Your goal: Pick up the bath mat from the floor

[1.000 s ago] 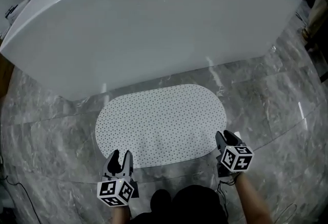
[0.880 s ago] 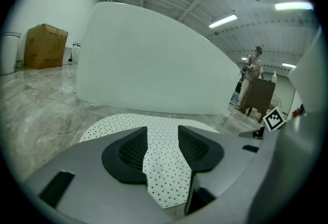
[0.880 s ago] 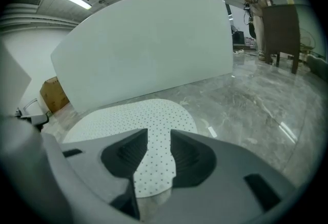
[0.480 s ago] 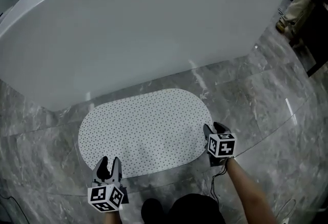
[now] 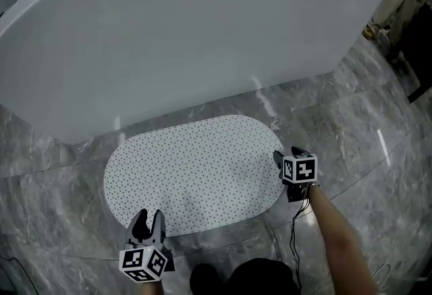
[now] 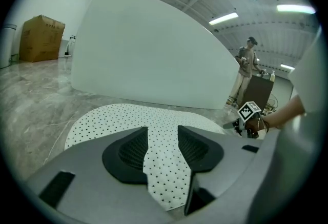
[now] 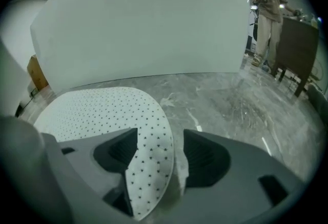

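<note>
The white oval bath mat point(image 5: 192, 175) with black dots lies flat on the grey marble floor in front of a white bathtub. My left gripper point(image 5: 148, 219) is at the mat's near left edge. In the left gripper view the mat's rim point(image 6: 161, 166) fills the gap between the pads, so my left gripper point(image 6: 163, 138) is shut on it. My right gripper point(image 5: 279, 159) is at the mat's right end with its jaws opening. A raised flap of the mat point(image 7: 148, 161) stands between them, leaning on the left pad, with a gap to the right pad.
The big white bathtub point(image 5: 189, 30) stands right behind the mat. A person point(image 7: 266, 13) stands at a dark cabinet point(image 7: 300, 48) at the far right. A cardboard box point(image 6: 42, 38) sits far left. Open marble floor point(image 5: 351, 125) lies to the right.
My right gripper has moved from the mat's near right edge up to its right end, and its jaws now stand wider. The left gripper stays at the near left edge.
</note>
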Available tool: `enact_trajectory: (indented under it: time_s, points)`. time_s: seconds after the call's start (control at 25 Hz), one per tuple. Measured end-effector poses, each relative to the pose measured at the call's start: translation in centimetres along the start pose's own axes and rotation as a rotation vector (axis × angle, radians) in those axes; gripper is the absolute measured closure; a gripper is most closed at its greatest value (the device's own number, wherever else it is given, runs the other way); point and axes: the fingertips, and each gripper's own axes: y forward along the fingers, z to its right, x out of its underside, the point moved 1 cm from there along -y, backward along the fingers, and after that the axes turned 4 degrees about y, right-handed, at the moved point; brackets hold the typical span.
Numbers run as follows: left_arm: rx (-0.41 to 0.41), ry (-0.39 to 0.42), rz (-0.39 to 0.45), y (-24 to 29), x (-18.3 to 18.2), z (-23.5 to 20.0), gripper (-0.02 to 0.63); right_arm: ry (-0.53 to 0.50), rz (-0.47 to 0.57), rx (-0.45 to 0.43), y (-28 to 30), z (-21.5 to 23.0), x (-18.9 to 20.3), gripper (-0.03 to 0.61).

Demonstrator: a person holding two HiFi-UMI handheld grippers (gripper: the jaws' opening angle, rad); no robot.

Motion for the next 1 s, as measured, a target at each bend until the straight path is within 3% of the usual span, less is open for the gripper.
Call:
enact_trajectory:
  time_s: [0.24, 0.52, 0.72, 1.0]
  points:
    - [0.001, 0.001, -0.002, 0.5, -0.3, -1.1, 0.430, -0.016, -0.109, -0.002, 2.0, -0.2, 1.9, 0.292]
    - [-0.012, -0.041, 0.004, 0.5, -0.6, -2.5, 0.433, 0.032, -0.142, -0.031, 2.3, -1.5, 2.4, 0.294]
    - [0.006, -0.081, 0.010, 1.0, -0.4, -2.3, 0.436, -0.001, -0.187, -0.103, 2.0, -2.9, 2.6, 0.293]
    - [0.025, -0.083, -0.004, 1.7, -0.2, -1.5, 0.436, -0.099, -0.235, -0.235, 1.4, -9.1, 3.5, 0.301]
